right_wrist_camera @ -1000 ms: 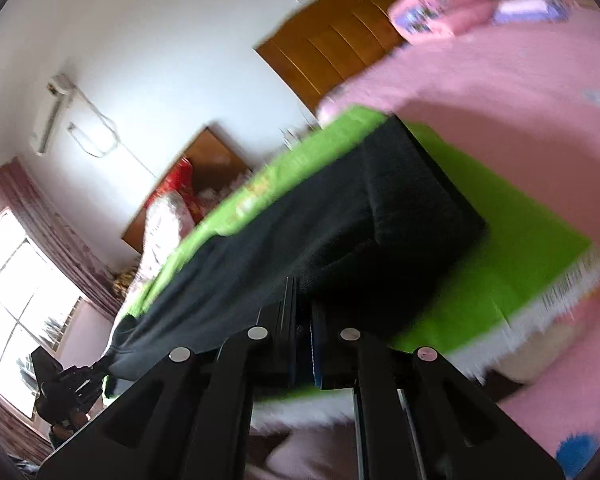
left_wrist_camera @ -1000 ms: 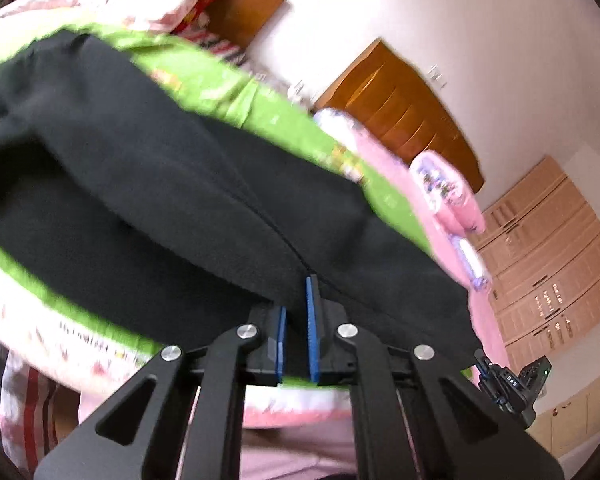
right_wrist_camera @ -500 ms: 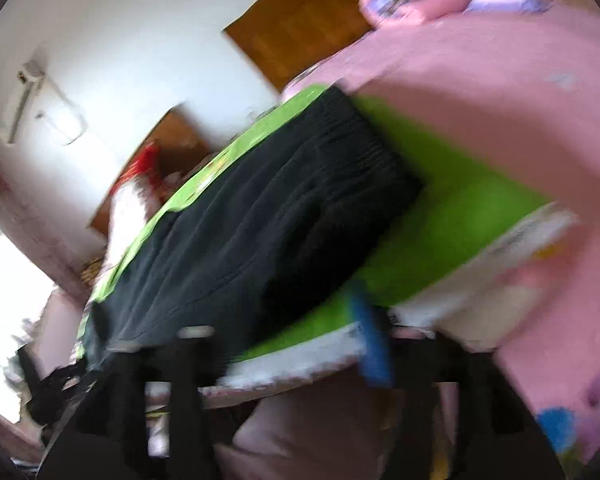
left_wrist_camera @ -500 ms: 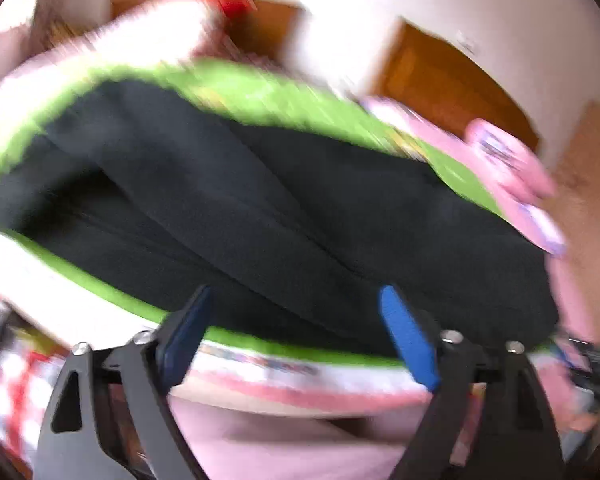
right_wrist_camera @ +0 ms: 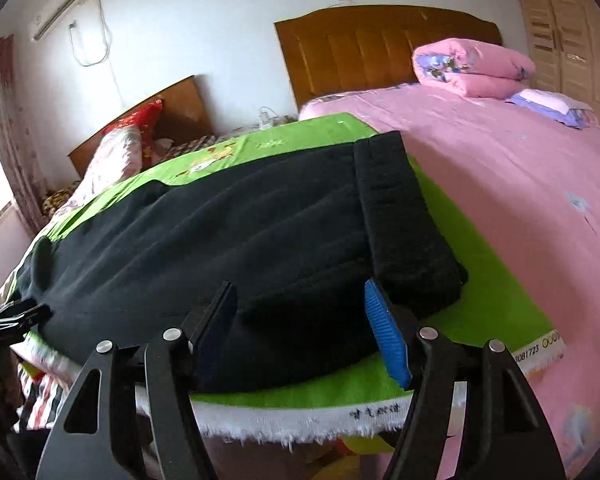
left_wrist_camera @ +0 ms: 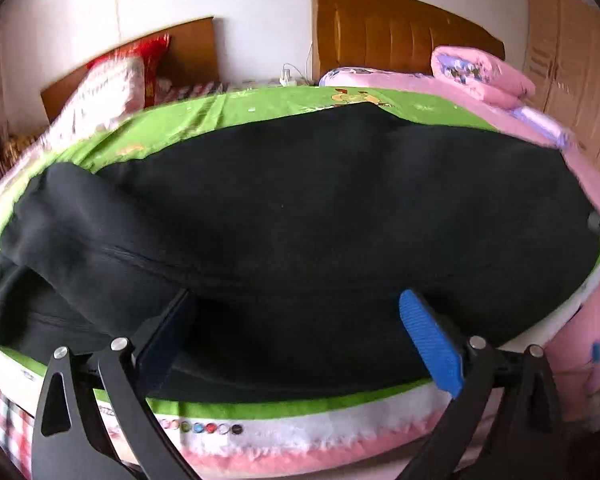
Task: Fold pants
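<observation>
Pants (left_wrist_camera: 320, 216) flat on a towel (left_wrist_camera: 260, 112) on the bed (right_wrist_camera: 500, 184), folded quilt (right_wrist_camera: 472, 66) behind at the headboard (right_wrist_camera: 364, 44), wardrobe (right_wrist_camera: 568, 28) at right

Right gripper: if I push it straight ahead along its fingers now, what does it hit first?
Most likely the black pants near their waistband end: the right gripper points down at the near edge, its jaws closing slightly with nothing pinched. Depth is unclear.

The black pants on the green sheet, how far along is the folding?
Done: the black pants lie doubled lengthwise on the green sheet, waistband at the right end. In hand: nothing. The left hand-held gripper is opening and the right hand-held gripper closing slightly, neither pinching cloth. Left: the pants are a long strip, so folding them end to end likely remains.
</observation>
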Demonstrator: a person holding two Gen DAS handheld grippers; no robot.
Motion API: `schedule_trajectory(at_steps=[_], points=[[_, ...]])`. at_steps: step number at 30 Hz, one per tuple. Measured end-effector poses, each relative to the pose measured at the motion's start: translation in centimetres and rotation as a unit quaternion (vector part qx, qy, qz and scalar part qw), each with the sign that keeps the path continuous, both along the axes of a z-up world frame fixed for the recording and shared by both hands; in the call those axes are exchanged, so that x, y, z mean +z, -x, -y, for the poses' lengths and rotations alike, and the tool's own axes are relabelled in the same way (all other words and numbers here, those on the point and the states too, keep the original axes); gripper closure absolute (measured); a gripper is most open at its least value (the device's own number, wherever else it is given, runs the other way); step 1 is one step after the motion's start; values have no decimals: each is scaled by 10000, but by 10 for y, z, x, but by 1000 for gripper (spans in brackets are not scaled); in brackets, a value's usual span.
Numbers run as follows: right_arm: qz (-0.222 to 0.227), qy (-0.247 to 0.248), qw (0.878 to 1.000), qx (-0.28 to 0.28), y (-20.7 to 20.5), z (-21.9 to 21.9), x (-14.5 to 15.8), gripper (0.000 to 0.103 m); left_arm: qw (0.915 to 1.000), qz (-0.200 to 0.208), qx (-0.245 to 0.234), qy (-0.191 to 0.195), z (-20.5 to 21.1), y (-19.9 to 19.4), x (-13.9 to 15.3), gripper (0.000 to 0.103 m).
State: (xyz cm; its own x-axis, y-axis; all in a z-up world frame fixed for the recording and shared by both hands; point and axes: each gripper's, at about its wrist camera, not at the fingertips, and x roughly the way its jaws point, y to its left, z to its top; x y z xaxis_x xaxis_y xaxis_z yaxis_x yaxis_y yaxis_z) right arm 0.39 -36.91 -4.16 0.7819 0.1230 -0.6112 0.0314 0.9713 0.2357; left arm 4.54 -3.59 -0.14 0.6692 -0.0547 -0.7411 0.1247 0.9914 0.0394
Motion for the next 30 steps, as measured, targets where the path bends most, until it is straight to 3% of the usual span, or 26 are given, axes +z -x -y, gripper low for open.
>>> schedule_trajectory(at_steps=[3,6,8,11,12,14,17,20,22,24,25,26,28,30], points=[[28,257,9991,-346,-1,-12,22,40,9996,8,3,275,-10,6,6,2],[384,496,9980,79,-12,-48,43,35,9974,117,115,703,-26,11,15,2],[165,553,9967,566,-33,-77,37,23,9955,130,243,908,-43,13,19,2],[-600,776,9933,610,-58,-92,1,21,9931,172,468,1057,-73,21,22,2],[-377,903,9934,593,-55,-95,1,20,9929,221,566,1023,-84,24,25,2],[-503,934,9931,506,-55,-97,5,21,9907,409,977,853,-122,37,33,2],[-377,1167,9919,320,-55,-112,28,22,9751,636,1958,819,-204,53,43,2],[157,976,9880,1184,-58,-159,60,22,9345,710,3191,1410,-291,75,44,2],[412,884,9698,2235,-66,-215,78,22,8991,744,3752,2127,-338,97,35,2],[446,834,9435,3176,-77,-274,88,22,8769,744,4053,2476,-360,112,28,2],[452,809,9204,3798,-85,-317,94,22,8708,735,4114,2589,-367,117,23,2],[452,802,9019,4220,-90,-349,96,22,8702,701,4124,2604,-368,118,20,2],[346,877,8592,5029,-104,-426,98,24,8725,595,4163,2486,-367,119,16,2],[131,972,8281,5520,-113,-489,94,24,8731,552,4187,2435,-367,120,12,2]])
